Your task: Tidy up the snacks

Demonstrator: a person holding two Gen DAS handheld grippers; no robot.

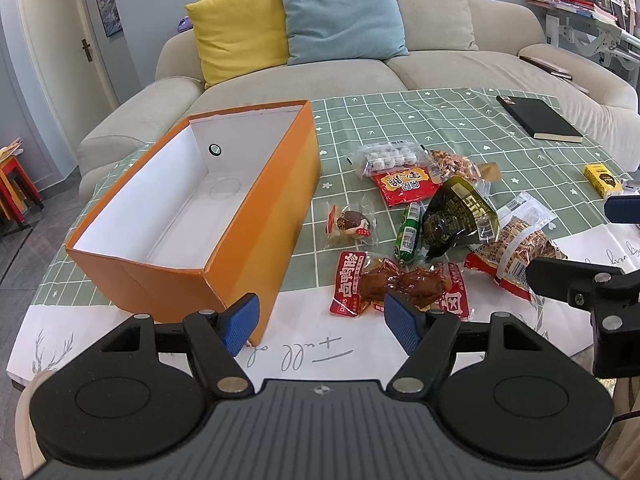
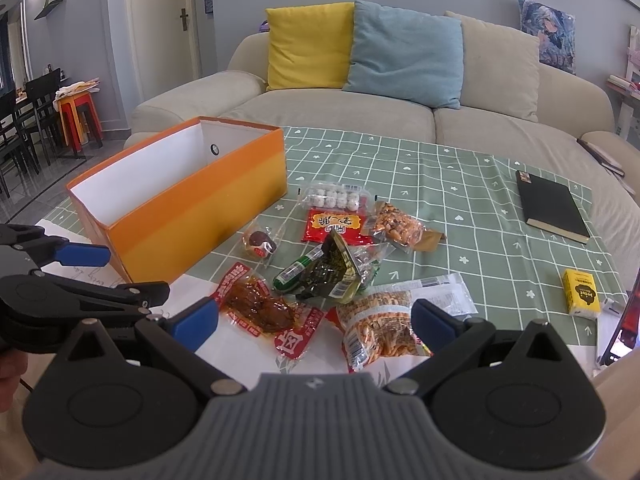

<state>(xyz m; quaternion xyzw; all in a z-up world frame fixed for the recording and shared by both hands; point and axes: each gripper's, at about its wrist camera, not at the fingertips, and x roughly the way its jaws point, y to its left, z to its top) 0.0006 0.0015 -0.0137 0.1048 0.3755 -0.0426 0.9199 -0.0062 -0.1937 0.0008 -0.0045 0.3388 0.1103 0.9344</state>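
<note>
An open orange box (image 1: 256, 216) with a white, empty inside stands at the table's left; it also shows in the right wrist view (image 2: 192, 216). Right of it lies a heap of snack packets: a red duck-meat packet (image 1: 400, 288) (image 2: 264, 308), a dark green bag (image 1: 460, 216) (image 2: 332, 276), a green sausage (image 1: 408, 232), a striped cracker bag (image 1: 520, 252) (image 2: 376, 328), a red packet (image 1: 408, 188), white candies (image 1: 392, 158) and a wrapped egg (image 1: 352, 224). My left gripper (image 1: 320, 320) is open and empty, near the box's front corner. My right gripper (image 2: 316, 320) is open and empty, just before the duck and cracker packets.
A black notebook (image 1: 540, 118) and a small yellow box (image 1: 602, 180) lie on the green checked tablecloth (image 1: 400, 120) at the right. A beige sofa (image 1: 360, 76) with yellow and blue cushions stands behind the table. Chairs and stools stand far left (image 2: 76, 120).
</note>
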